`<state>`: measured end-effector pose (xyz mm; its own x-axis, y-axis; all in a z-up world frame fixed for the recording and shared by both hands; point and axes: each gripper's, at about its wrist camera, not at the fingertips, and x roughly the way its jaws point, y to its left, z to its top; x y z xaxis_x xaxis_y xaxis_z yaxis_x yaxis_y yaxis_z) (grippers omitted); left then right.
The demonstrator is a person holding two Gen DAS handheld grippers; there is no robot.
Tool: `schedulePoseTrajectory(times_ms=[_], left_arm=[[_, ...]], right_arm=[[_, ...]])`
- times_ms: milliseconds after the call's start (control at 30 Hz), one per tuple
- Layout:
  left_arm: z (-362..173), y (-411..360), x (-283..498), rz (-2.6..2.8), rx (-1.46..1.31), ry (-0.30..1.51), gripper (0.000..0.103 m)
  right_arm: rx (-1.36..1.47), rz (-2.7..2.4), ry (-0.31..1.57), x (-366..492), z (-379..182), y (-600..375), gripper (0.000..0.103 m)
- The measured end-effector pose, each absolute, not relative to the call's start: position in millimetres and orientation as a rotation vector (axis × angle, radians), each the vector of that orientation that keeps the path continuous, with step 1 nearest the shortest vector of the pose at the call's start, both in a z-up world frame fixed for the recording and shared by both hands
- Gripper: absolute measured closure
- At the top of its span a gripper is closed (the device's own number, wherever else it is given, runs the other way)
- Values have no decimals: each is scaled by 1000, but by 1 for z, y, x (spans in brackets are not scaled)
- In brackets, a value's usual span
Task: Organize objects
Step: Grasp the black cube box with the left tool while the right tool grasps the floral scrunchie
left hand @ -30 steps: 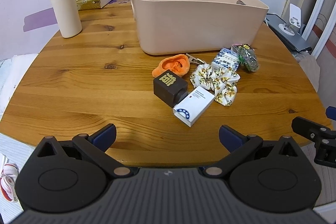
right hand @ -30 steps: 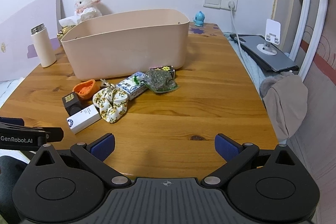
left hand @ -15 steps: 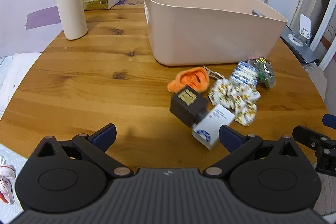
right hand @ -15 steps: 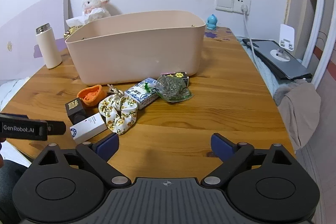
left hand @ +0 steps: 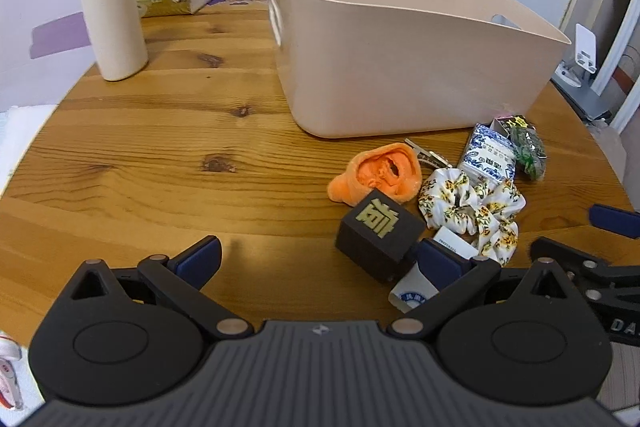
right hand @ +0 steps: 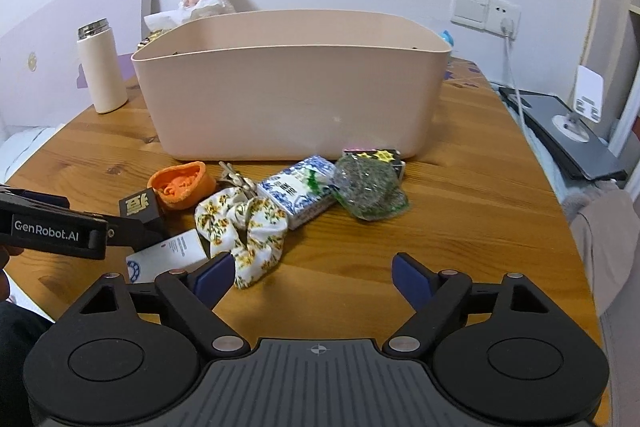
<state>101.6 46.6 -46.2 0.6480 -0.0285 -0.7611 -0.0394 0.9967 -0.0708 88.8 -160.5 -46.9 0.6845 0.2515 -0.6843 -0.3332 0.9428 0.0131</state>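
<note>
Black left gripper (left hand: pixel 318 261) and right gripper (right hand: pixel 312 277), blue pads, silver screws, white "GenRobot.AI" lettering

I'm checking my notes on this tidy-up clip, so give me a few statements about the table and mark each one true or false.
1. The beige bin stands upright on the table. True.
2. The floral scrunchie is inside the bin. False: it lies on the table.
3. The left tool grips the dark cube. False: it is open.
4. The white bottle stands upright. True.
5. The right tool is shut. False: it is open.
</note>
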Motion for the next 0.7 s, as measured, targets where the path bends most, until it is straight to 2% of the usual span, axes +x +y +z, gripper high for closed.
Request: schedulePoseTrajectory(times_ms=[267, 533, 667, 700], left_arm=[[-56, 45, 115, -53, -71, 871, 0], [-63, 48, 126, -81, -84, 858, 1], [-62, 46, 128, -91, -36, 841, 14], [-62, 44, 128, -95, -24, 837, 18]], right_arm=[[-109, 376, 780, 106, -59, -147, 25], [-64, 418, 819, 122, -68, -139, 44], [-72, 445, 810, 124, -69, -132, 54], [-71, 450, 809, 125, -69, -130, 60]])
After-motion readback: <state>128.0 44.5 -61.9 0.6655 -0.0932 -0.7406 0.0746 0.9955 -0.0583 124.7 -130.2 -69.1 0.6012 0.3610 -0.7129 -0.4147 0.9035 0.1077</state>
